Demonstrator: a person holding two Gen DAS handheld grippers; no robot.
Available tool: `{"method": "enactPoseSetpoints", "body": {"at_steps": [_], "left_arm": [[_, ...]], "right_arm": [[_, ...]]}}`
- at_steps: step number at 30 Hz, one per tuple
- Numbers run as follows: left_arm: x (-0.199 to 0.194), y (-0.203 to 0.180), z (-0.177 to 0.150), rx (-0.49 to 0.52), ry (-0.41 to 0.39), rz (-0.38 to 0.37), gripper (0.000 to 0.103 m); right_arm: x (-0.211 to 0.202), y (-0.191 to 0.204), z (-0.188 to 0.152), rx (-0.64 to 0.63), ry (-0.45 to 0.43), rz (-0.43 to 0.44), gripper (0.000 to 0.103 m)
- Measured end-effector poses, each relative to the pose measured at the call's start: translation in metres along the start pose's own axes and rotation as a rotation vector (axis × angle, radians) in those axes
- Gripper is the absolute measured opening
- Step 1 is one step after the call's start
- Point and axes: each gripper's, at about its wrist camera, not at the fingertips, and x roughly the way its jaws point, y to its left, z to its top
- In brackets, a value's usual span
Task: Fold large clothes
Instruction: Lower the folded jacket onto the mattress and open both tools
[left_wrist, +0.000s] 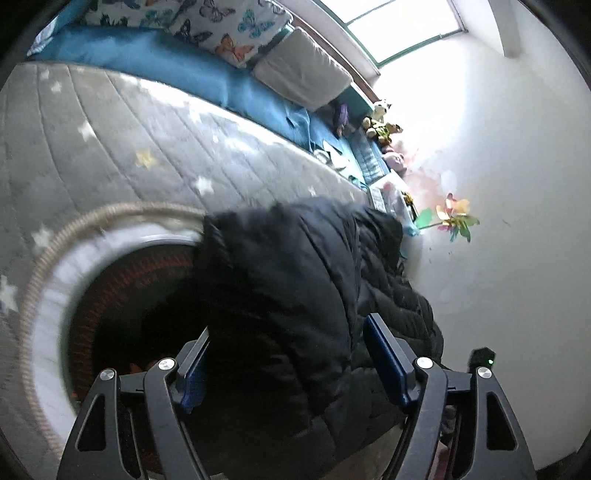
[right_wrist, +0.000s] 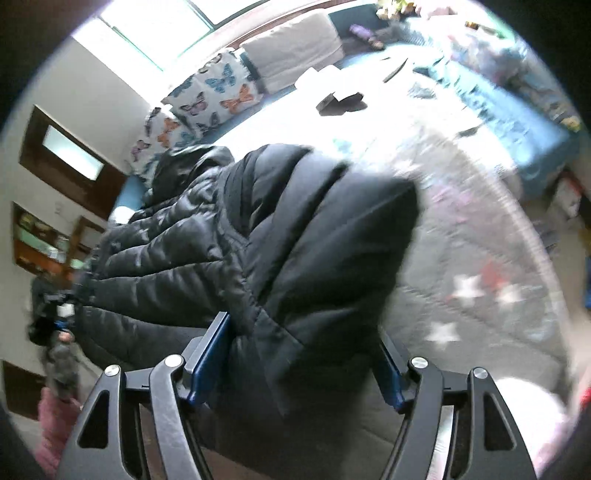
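A black puffer jacket lies in a heap on a grey star-patterned quilt. My left gripper hangs over the jacket's near end with its jaws wide. A fold of the jacket lies between its blue pads, and I see no squeeze on it. In the right wrist view, a thick folded part of the jacket bulges up between the fingers of my right gripper. Its jaws are also wide. The left pad sits beside the fabric and the right pad is partly hidden behind it.
A round dark rug with a rope rim lies on the quilt left of the jacket. Butterfly pillows, a beige cushion and soft toys line the blue sheet. A white wall with a pinwheel stands close by. A pink sleeve shows lower left.
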Motion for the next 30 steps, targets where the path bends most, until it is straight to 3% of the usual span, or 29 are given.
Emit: {"method": "enactPoseSetpoints", "body": {"at_steps": [3,9,15,19,21,24,28,30], "left_arm": [[-0.034,0.001,0.005,0.072,-0.052,0.062,0.079],[-0.072,-0.024,-0.003,0.127,-0.125,0.085,0.079],[-0.072,-0.05,-0.01,0.161,-0.142,0.118,0.08],[-0.072,-0.049,-0.003,0.15,-0.165,0.062,0.08],[-0.077,-0.054,-0.001,0.153,-0.171,0.045,0.079],[-0.076,-0.064,-0.002,0.18,-0.144,-0.013,0.079],[-0.057,-0.071,-0.008,0.232,-0.081,-0.022,0.079],[-0.043,-0.068,-0.011,0.237,-0.05,-0.019,0.08]], "right_arm": [[-0.024,0.015,0.003,-0.062,-0.094,-0.124,0.076],[-0.027,0.054,0.014,-0.161,-0.154,-0.042,0.076],[0.019,0.093,0.044,-0.215,-0.109,0.022,0.076],[0.049,0.105,0.059,-0.21,-0.069,0.038,0.073],[0.075,0.101,0.064,-0.195,-0.029,0.003,0.07],[0.103,0.091,0.059,-0.196,0.011,-0.034,0.067],[0.083,0.105,0.065,-0.223,-0.003,-0.062,0.066],[0.068,0.12,0.072,-0.245,-0.038,-0.018,0.066]]}}
